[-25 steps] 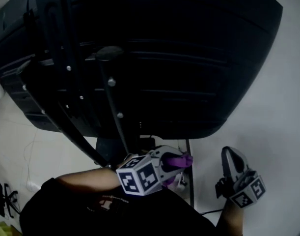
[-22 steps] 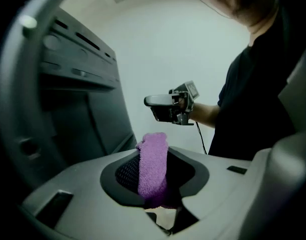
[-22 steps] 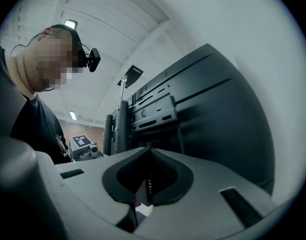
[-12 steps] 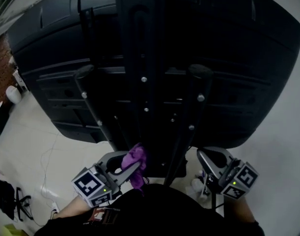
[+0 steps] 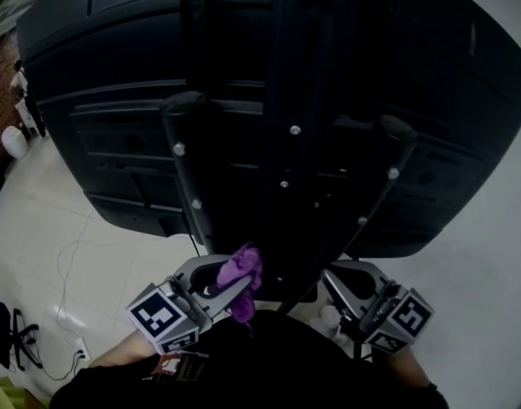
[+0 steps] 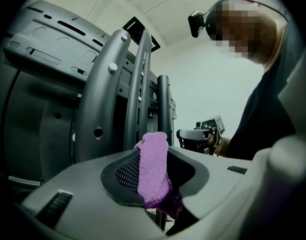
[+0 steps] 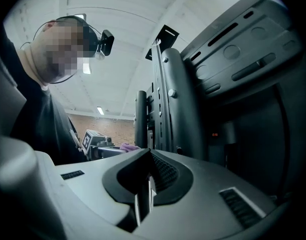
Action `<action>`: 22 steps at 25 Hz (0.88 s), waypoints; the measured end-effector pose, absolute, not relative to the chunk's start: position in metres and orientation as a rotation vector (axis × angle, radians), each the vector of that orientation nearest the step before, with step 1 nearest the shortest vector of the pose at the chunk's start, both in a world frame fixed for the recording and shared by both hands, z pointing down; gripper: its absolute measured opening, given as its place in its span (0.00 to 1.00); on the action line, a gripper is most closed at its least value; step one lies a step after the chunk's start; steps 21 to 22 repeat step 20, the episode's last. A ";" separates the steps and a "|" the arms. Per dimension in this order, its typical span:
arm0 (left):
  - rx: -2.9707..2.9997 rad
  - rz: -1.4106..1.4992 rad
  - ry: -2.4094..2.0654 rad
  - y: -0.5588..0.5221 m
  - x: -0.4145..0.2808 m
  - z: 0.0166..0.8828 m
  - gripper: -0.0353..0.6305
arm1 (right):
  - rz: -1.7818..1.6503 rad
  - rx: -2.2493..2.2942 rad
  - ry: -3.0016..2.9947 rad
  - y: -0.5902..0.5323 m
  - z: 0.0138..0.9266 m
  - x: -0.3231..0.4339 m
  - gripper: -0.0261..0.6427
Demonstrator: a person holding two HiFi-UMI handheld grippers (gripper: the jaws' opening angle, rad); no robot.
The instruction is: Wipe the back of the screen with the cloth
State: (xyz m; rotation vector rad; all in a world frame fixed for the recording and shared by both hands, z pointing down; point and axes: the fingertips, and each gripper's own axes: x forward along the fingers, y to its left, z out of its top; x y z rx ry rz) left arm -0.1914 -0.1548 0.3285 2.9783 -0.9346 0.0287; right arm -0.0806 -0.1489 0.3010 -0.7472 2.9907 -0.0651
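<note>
The large black screen back (image 5: 388,66) fills the head view from 9 through 12 to 3 o'clock, its ribbed plastic panel facing the camera. A dark central mounting column (image 5: 287,100) runs down its middle. Two slanted grey metal stand arms (image 5: 188,177) with pale bolt heads lie on either side of the column.

The left gripper (image 5: 233,281) sits at about 7 o'clock in the head view, just under the screen's lower edge. Its jaws are clamped on the small purple terry cloth (image 5: 243,269). In the left gripper view the cloth (image 6: 154,159) stands pinched upright between the gripper's (image 6: 156,178) dark pads. A folded end pokes out past the tips toward 12 o'clock and a darker tail hangs toward 6. The nearest stand arm (image 6: 100,94) rises at 11 o'clock of the cloth, with the screen panel (image 6: 32,94) at 9 o'clock. Whether the cloth touches either cannot be told.

The right gripper (image 5: 342,279) is at 5 o'clock in the head view, beside the lower end of the right stand arm. In its own view its jaws (image 7: 144,186) are pressed together with nothing between them. The screen back (image 7: 258,79) stands at 2 o'clock and the cloth-bearing left gripper (image 7: 103,145) at 9 o'clock.
</note>
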 end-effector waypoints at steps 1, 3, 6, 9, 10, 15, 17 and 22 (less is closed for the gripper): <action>2.979 0.023 -0.933 -0.155 -0.191 0.329 0.22 | -0.070 -0.751 2.988 -0.149 0.301 -0.080 0.04; 2.976 0.024 -0.927 -0.155 -0.191 0.329 0.22 | -0.072 -0.754 2.982 -0.149 0.300 -0.079 0.04; 2.988 0.029 -0.938 -0.157 -0.192 0.331 0.22 | -0.067 -0.749 2.983 -0.150 0.300 -0.080 0.04; 3.007 0.019 -0.934 -0.155 -0.190 0.331 0.22 | -0.069 -0.737 2.995 -0.149 0.300 -0.083 0.04; 3.002 0.019 -0.928 -0.153 -0.190 0.331 0.22 | -0.067 -0.730 2.999 -0.148 0.300 -0.084 0.04; 2.975 0.023 -0.939 -0.152 -0.193 0.335 0.22 | -0.044 -0.685 2.991 -0.147 0.298 -0.091 0.04; 2.964 0.027 -0.929 -0.150 -0.193 0.336 0.22 | -0.051 -0.684 2.996 -0.146 0.300 -0.092 0.04; 2.976 0.021 -0.909 -0.148 -0.191 0.333 0.22 | -0.066 -0.692 3.004 -0.145 0.302 -0.092 0.04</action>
